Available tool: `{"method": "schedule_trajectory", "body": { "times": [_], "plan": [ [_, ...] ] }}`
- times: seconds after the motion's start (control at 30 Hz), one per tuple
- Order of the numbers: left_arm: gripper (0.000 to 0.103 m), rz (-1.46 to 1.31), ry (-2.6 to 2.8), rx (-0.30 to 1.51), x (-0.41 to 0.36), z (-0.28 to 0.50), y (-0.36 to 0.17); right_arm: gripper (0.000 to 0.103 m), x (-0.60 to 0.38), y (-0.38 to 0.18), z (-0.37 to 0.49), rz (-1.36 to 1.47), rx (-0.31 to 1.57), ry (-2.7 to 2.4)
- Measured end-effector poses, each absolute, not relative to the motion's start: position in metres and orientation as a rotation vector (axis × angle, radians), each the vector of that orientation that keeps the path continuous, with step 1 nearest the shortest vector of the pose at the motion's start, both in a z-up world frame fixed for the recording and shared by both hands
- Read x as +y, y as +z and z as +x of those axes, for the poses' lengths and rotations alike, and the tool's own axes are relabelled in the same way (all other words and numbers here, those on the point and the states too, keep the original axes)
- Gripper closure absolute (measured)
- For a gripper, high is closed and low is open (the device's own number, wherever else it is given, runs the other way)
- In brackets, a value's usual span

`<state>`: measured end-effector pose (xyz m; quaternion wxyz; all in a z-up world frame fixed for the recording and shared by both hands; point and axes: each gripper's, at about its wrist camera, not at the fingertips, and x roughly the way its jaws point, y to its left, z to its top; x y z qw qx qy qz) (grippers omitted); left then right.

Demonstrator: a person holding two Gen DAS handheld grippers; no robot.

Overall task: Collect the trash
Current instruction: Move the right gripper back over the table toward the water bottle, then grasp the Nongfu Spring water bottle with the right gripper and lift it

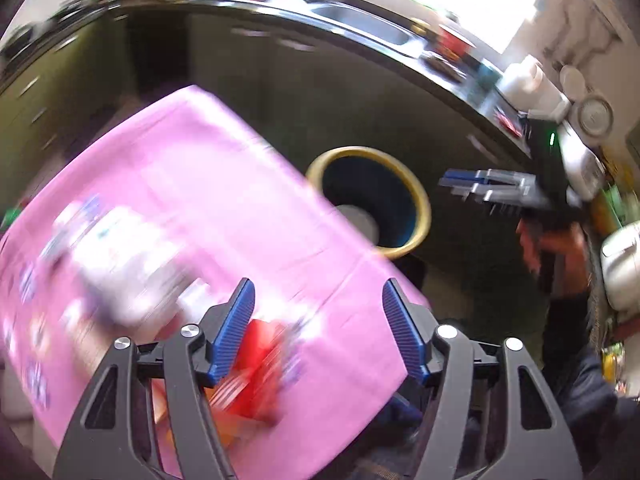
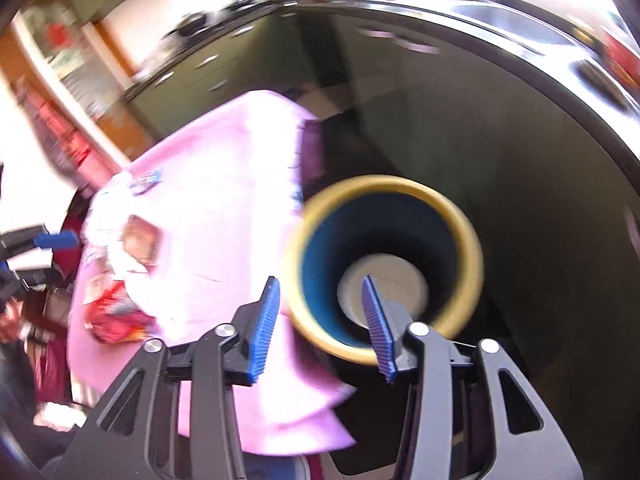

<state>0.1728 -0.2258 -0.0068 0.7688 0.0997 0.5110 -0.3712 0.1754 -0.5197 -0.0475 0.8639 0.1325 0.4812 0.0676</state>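
A blue bin with a yellow rim (image 1: 416, 196) (image 2: 472, 248) stands on the floor beside a table with a pink cloth (image 1: 208, 184) (image 2: 224, 208). Something pale lies at its bottom (image 2: 396, 276). Blurred trash lies on the cloth: a red wrapper (image 1: 260, 356) (image 2: 114, 322) and white papers (image 1: 128, 264) (image 2: 120, 256). My left gripper (image 1: 318, 328) is open and empty above the red wrapper. My right gripper (image 2: 320, 324) is open and empty over the bin's near rim. The right gripper also shows in the left wrist view (image 1: 480, 188).
Dark green cabinets (image 1: 280, 92) under a dark counter with a sink (image 1: 360, 24) curve behind the bin. Bottles and dishes crowd the counter at the right (image 1: 532, 84). The person's sleeve (image 1: 580, 360) is at the right. Both views are motion-blurred.
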Motion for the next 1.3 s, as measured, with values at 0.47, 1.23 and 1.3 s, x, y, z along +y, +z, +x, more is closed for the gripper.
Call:
{"method": "schedule_trajectory", "body": {
  "times": [0.47, 1.23, 1.3],
  "plan": [
    [0.030, -0.003, -0.373, 1.093, -0.024, 0.142, -0.053, 0.023, -0.265, -0.010, 0.321, -0.017, 1.191, 0.572],
    [0.026, -0.004, -0.410, 1.114, -0.012, 0.145, -0.079, 0.023, -0.173, -0.074, 0.372, -0.346, 1.419, 0.450],
    [0.026, -0.003, -0.412, 1.116, -0.012, 0.144, -0.080, 0.025, -0.169, -0.075, 0.372, -0.368, 1.422, 0.452]
  ]
}}
